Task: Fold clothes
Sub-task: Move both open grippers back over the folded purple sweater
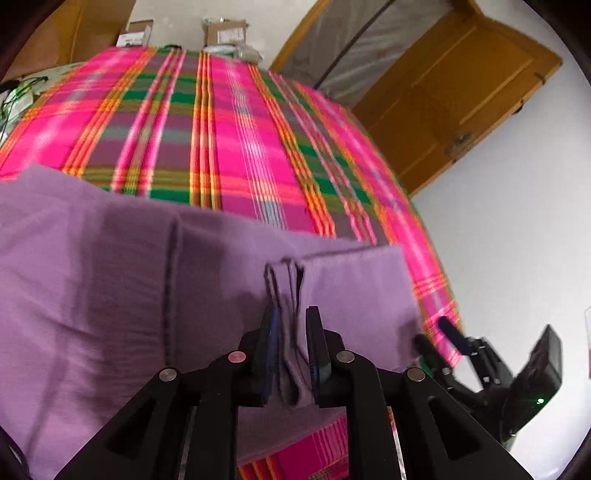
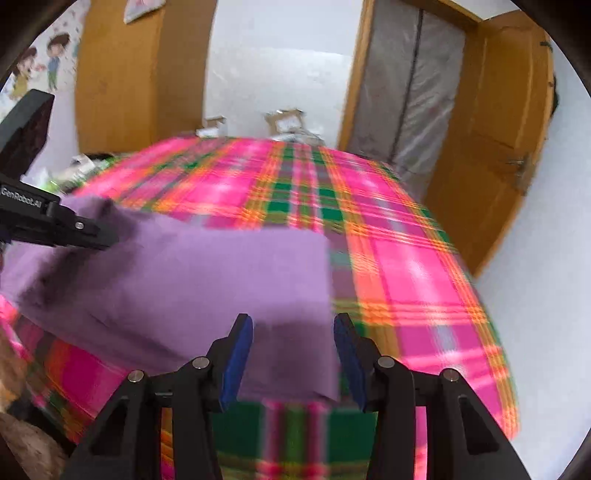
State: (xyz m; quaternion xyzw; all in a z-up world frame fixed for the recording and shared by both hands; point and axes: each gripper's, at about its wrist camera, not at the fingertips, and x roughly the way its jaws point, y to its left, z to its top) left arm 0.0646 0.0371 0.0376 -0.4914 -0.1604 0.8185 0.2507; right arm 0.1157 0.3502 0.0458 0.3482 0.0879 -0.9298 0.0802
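On blurred plaid bedspread [image 2: 406, 258], left tool [image 1: 290, 350] pinches purple garment [image 1: 110, 295].

The purple cloth [image 1: 110, 288] ran off the left edge of the left wrist view, so its full outline could not be told. Beyond the cloth, the plaid bedspread [image 2: 406, 258] was smeared by motion in the right wrist view. The labels on the cardboard boxes [image 1: 225, 31] past the bedspread were too small to read. The cloth hid the left tool's [image 2: 110, 236] fingertips there.
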